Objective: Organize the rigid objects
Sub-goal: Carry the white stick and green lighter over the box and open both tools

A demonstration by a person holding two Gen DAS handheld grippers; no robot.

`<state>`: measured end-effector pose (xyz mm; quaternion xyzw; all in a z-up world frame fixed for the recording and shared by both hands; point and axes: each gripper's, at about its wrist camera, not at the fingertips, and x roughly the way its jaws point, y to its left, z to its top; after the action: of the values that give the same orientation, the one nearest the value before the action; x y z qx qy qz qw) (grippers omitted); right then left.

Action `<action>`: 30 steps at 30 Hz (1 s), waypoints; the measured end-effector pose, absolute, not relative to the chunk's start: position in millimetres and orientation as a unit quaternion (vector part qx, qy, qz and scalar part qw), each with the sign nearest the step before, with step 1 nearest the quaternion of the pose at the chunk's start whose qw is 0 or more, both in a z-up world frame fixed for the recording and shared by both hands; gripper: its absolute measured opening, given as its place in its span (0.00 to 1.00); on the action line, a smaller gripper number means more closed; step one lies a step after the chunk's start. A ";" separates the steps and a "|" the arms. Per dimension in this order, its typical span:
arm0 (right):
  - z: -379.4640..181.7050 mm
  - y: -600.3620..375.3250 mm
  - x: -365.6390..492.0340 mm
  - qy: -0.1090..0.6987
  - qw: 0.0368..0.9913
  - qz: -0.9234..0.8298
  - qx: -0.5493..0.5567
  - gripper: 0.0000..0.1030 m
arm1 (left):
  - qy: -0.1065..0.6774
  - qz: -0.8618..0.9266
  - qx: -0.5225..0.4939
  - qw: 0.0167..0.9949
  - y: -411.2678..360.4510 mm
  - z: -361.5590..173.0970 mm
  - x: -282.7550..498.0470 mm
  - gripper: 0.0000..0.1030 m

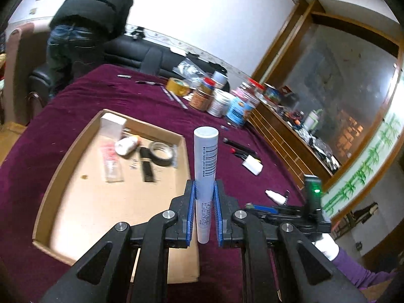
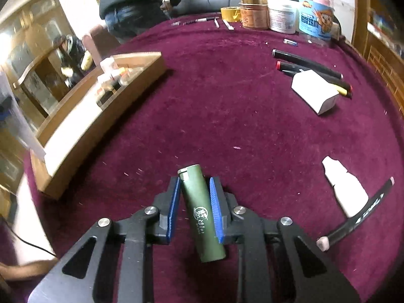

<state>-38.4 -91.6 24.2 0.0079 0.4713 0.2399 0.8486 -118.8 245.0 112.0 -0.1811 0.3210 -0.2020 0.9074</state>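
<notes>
Maroon cloth [image 2: 227, 116] carries markers [image 2: 310, 68] beyond the right hand-held gripper [image 2: 194, 197] clamping a green tube [image 2: 202, 214].

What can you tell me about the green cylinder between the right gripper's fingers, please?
The green cylinder is a matte olive tube with white printed characters on its side and a pale, notched cap at the far end. It lies along the right gripper, tilted slightly leftward at its far end, between the blue pads. The right pad touches it; on the left a slim gap shows near the tip. Its near end juts back past the fingers. Below is the maroon tablecloth.
</notes>
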 end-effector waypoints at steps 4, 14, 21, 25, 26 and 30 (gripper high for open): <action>40.6 -90.9 -39.7 0.456 0.846 0.269 0.062 0.19 | 0.327 -0.176 -0.190 0.909 267.4 106.6 -114.8 0.11; 91.1 -40.3 -39.2 0.409 0.844 0.336 0.085 0.10 | 0.337 -0.144 -0.198 0.909 297.1 92.2 -109.2 0.11; 90.5 -1.7 -30.8 0.419 0.828 0.363 0.082 0.10 | 0.355 -0.127 -0.187 0.907 306.3 87.3 -104.1 0.11; 95.4 18.9 -29.5 0.428 0.810 0.393 0.081 0.10 | 0.393 -0.110 -0.152 0.900 309.5 83.8 -88.3 0.11; 95.2 27.5 -27.3 0.433 0.804 0.401 0.080 0.10 | 0.408 -0.107 -0.141 0.896 310.3 81.4 -79.2 0.11; 82.8 59.2 -10.3 0.463 0.780 0.414 0.075 0.10 | 0.448 -0.104 -0.132 0.878 317.0 72.2 -42.7 0.11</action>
<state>-10.3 59.2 82.8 0.0750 0.4627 0.4142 0.7802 -42.7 317.0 72.2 -0.1319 0.4480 -0.1037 0.8781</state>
